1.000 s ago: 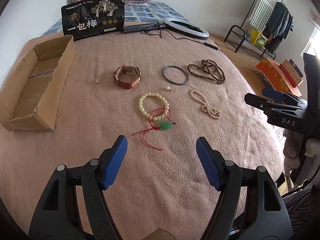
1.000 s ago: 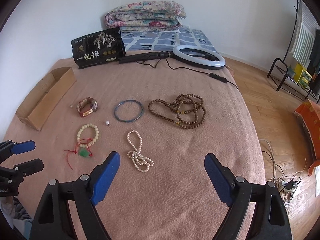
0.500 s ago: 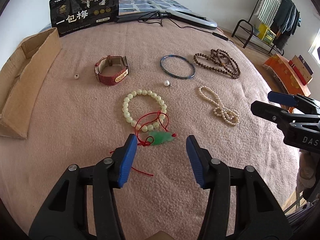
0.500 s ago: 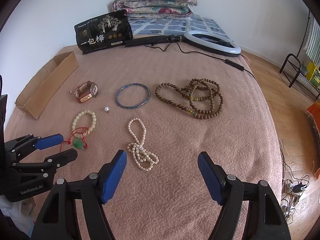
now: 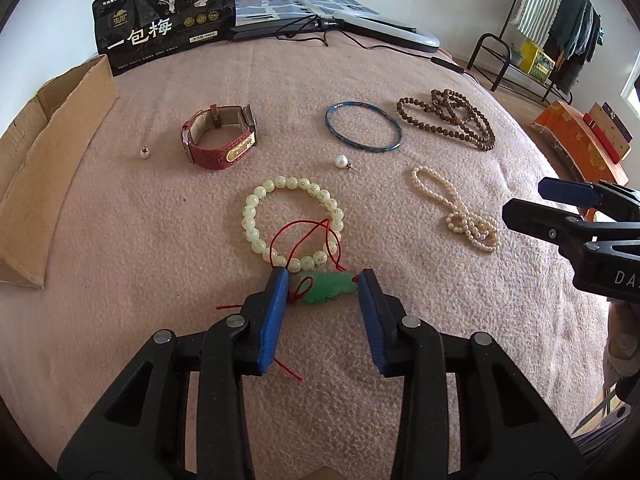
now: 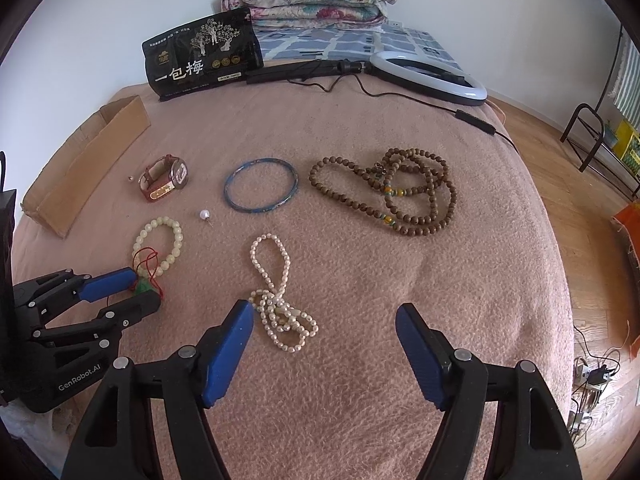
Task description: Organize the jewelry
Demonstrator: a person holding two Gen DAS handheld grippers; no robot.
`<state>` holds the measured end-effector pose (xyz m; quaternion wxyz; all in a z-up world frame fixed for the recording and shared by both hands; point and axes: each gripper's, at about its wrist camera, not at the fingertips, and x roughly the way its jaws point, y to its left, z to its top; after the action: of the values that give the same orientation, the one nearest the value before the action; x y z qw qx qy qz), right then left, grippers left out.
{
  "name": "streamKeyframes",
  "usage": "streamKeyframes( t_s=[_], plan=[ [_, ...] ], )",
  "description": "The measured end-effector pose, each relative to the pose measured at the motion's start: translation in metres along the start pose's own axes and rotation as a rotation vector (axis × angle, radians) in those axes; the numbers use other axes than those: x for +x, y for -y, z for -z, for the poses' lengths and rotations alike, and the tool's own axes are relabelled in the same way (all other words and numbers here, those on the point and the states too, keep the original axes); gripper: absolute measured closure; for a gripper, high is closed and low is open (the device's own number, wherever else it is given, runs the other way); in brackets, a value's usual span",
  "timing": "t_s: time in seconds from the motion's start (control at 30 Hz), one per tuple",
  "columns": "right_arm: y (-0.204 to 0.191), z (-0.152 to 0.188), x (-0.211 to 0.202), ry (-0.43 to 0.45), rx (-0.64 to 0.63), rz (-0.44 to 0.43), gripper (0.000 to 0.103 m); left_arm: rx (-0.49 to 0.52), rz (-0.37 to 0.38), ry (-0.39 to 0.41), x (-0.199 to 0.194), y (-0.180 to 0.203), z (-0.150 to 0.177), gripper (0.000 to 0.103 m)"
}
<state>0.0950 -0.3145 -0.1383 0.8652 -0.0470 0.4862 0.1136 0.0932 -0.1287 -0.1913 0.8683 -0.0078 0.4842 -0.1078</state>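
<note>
Pendant [image 5: 329, 287] green, on bed [image 5: 160, 280] btwn pads of L claw [image 5: 324, 286], jaws apart, not clamped. R claw [image 6: 325, 318] wide open just over pearl strand [image 6: 280, 304]. Beyond: pale bracelet [image 5: 256, 216], watch [image 5: 220, 136], bangle [image 5: 362, 128], wood beads [image 5: 448, 122], box [image 5: 52, 152] far left.

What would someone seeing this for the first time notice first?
Probably the left gripper, its blue jaws open around a green pendant on red cord, low on the pink blanket. Next, the brown bead necklace heaped at far right, and the pearl strand just ahead of the open right gripper.
</note>
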Motion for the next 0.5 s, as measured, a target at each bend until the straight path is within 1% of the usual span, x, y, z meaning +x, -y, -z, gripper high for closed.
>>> streamKeyframes(
  t_s=[0.07, 0.17, 0.23, 0.4, 0.5],
  plan=[
    [-0.002, -0.002, 0.003, 0.001, -0.003, -0.018, 0.027, 0.014, -0.004, 0.005, 0.0, 0.002, 0.002, 0.072],
    [-0.007, -0.005, 0.01, -0.007, -0.019, -0.035, 0.027, 0.026, -0.012, 0.012, 0.001, 0.003, 0.004, 0.074],
    [-0.011, -0.006, 0.016, -0.019, -0.036, -0.037, 0.027, 0.025, -0.015, 0.013, 0.001, 0.002, 0.004, 0.083],
    [-0.02, -0.004, 0.033, -0.059, -0.087, -0.024, 0.027, 0.015, 0.013, 0.008, 0.001, -0.005, 0.003, 0.087],
    [-0.021, -0.003, 0.042, -0.079, -0.092, -0.011, 0.027, 0.008, 0.023, 0.009, 0.0, -0.006, 0.004, 0.087]
  ],
)
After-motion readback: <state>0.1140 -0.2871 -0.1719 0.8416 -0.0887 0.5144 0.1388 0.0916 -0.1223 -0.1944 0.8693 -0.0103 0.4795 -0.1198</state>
